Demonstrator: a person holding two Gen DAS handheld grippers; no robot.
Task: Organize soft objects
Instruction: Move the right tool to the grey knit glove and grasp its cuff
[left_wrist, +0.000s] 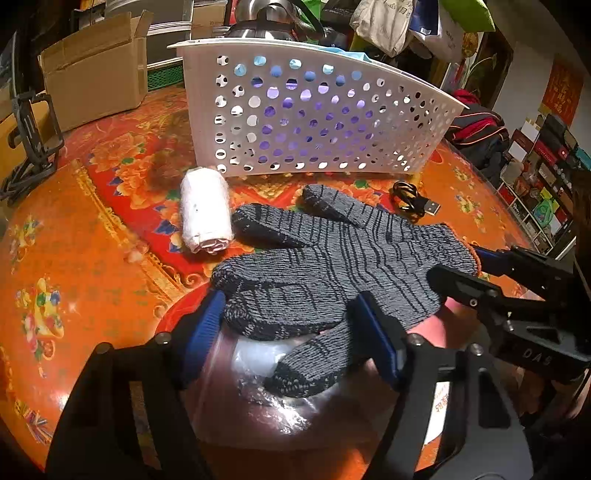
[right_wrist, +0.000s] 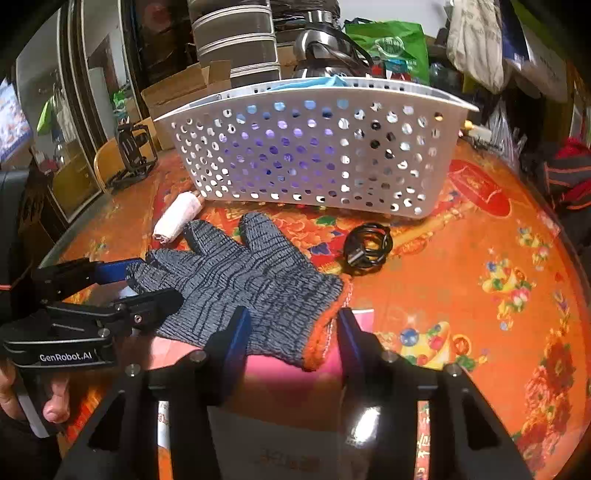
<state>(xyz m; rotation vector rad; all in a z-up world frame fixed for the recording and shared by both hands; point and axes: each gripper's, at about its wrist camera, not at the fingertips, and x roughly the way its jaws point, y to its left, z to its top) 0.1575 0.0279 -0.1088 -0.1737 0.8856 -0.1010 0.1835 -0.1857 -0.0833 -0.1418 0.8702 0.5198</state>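
Grey knit glove (left_wrist: 332, 258) lies flat on a pink packet on the floral table (left_wrist: 92, 258), in front of the white perforated basket (left_wrist: 314, 122). Left gripper (left_wrist: 295, 332) part open, straddling glove fingertips, pads not clearly pressing. Right gripper (right_wrist: 291, 332) part open around the orange cuff, apparently not clamped. Rolled white cloth (left_wrist: 205, 218) beside the glove.

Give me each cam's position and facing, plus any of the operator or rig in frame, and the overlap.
Left wrist: on the left gripper, angled down over the grey knit glove's fingers toward the white perforated basket; the right gripper enters at right.
Right wrist: on the right gripper, angled down over the glove's orange cuff; the left gripper and the person's hand show at left.
Shared: glove, basket, rolled white cloth, black USB cable, floral tablecloth.
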